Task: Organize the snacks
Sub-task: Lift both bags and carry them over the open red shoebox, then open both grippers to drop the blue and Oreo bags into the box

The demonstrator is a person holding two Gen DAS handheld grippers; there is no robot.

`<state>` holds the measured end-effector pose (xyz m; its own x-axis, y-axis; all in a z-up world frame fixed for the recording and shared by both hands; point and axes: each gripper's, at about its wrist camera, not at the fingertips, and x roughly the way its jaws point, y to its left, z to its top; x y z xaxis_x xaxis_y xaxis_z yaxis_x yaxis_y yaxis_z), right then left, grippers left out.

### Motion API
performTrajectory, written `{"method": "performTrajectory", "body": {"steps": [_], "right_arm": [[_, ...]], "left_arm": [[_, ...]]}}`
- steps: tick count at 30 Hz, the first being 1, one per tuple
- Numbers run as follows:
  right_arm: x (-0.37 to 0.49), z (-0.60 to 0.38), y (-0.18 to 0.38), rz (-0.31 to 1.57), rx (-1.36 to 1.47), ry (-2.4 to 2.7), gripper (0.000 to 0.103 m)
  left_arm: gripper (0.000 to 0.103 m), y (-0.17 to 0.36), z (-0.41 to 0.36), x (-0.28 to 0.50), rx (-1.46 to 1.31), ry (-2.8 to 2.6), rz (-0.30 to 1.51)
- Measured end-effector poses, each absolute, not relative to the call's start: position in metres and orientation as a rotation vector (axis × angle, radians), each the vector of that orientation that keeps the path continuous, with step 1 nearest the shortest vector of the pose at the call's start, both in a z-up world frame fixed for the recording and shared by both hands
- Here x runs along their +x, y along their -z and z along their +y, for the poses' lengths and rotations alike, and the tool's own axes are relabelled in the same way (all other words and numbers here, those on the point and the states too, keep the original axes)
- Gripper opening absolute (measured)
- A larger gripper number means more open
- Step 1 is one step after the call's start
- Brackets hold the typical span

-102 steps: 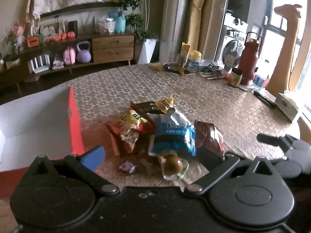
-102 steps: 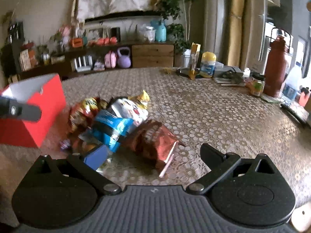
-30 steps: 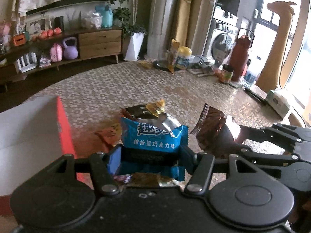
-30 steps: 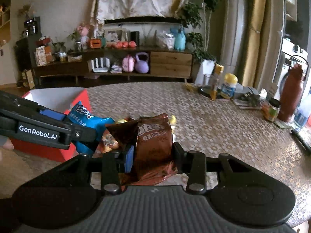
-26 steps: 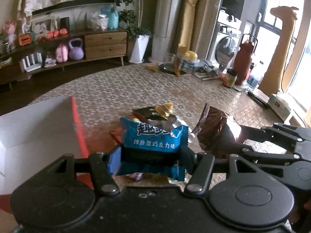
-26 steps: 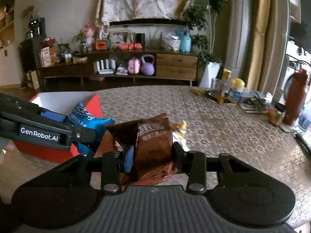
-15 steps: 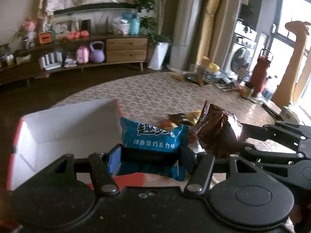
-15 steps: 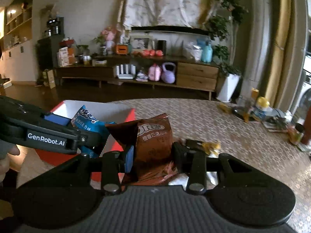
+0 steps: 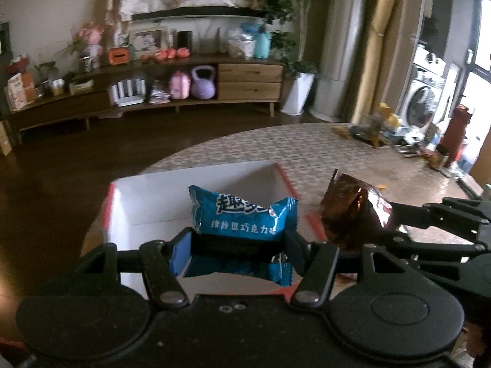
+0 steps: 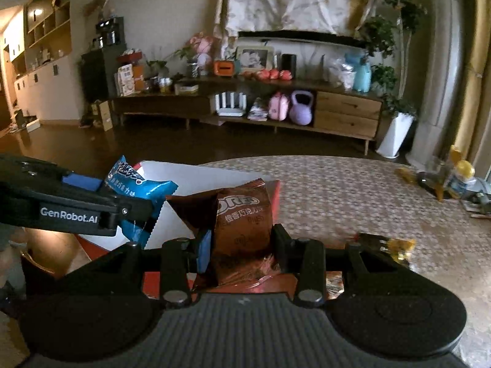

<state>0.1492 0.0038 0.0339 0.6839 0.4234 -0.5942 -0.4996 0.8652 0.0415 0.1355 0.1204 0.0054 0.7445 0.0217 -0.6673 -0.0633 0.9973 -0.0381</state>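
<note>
My left gripper is shut on a blue snack packet and holds it over the open red box with a white inside. My right gripper is shut on a brown Oreo packet, just right of the left one, at the box's right edge. In the left wrist view the brown packet hangs to the right, in the right gripper's fingers. In the right wrist view the blue packet and the left gripper show at the left, in front of the box.
A round table with a patterned cloth carries the box. A dark and yellow snack wrapper lies on it at the right. Bottles and jars stand at the far right of the table. A sideboard lines the far wall.
Both grippers have carried their packets to the left, away from the snack pile. The box, earlier at the left, now lies straight under and ahead of the left gripper.
</note>
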Motion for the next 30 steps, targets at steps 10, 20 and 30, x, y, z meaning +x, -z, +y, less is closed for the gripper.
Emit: {"method": "performTrajectory", "body": {"steps": [10, 20, 30], "right_arm": [[0.172, 0.061, -0.006, 0.704, -0.186, -0.561, 0.041], [0.190, 0.091, 0.025, 0.780, -0.236, -0.570, 0.041], [0.192, 0.102, 0.044, 0.826, -0.272, -0.565, 0.041]], "left_arm": [[0.061, 0.020, 0.170, 0.153, -0.054, -0.150, 0.790], [0.061, 0.048, 0.184, 0.173, -0.026, -0.178, 0.858], [0.061, 0.072, 0.179, 0.180, 0.035, -0.164, 0.946]]}}
